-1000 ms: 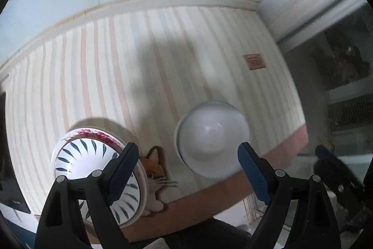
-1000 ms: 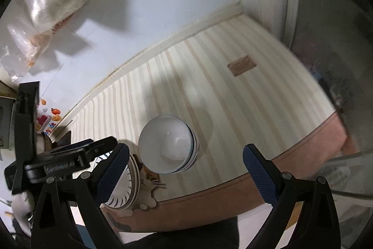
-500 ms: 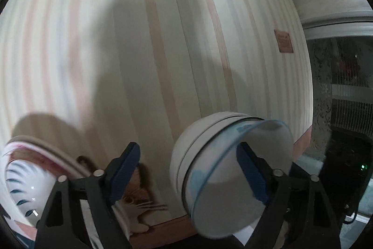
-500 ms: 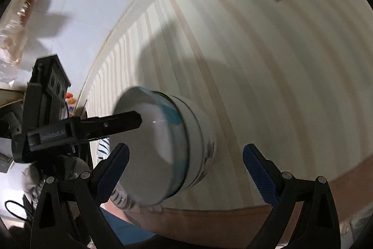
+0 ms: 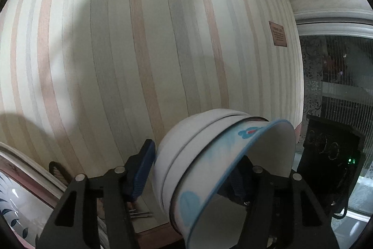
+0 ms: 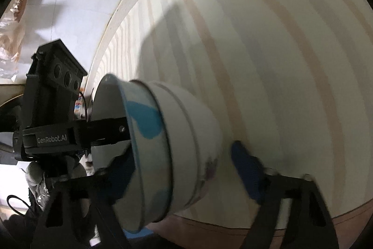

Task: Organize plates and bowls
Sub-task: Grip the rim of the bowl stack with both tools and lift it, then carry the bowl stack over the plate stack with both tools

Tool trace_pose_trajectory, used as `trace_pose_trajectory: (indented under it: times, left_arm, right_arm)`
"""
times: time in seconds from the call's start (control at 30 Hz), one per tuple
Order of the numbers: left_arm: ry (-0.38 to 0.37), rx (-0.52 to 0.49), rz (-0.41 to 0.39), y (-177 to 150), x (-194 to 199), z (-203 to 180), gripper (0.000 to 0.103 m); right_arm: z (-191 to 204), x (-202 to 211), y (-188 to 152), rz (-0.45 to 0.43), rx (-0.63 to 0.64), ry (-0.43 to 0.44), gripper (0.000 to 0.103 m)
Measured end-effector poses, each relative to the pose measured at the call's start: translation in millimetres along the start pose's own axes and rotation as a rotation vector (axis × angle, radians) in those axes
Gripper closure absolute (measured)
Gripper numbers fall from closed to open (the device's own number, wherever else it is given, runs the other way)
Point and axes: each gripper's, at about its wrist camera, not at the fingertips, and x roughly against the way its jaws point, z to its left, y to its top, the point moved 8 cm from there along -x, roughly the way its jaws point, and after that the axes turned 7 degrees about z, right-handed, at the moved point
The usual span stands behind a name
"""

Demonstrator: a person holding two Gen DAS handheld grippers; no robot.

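Three nested bowls (image 5: pixel 209 167) sit between my left tool's (image 5: pixel 193 174) fingers — closed on the stack, one finger outside, one inside. My right tool (image 6: pixel 186 174) also straddles it; blur means I cannot tell its grip. Only the left view shows one leaf-patterned plate (image 5: pixel 21 209) — beside the stack on the striped tabletop (image 5: pixel 139 50).
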Motion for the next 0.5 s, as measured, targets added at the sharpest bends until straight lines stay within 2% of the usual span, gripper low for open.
trace_pose_trajectory:
  times: [0.17, 0.5]
  left_arm:
    - [0.018, 0.002, -0.016, -6, 4, 3, 0.047]
    - [0.026, 0.031, -0.023, -12, 13, 12, 0.047]
  right_arm:
    - [-2, -5, 0, -0.004, -0.01, -0.048, 0.045]
    - [6, -14, 3, 0.022, -0.013, -0.053, 0.045]
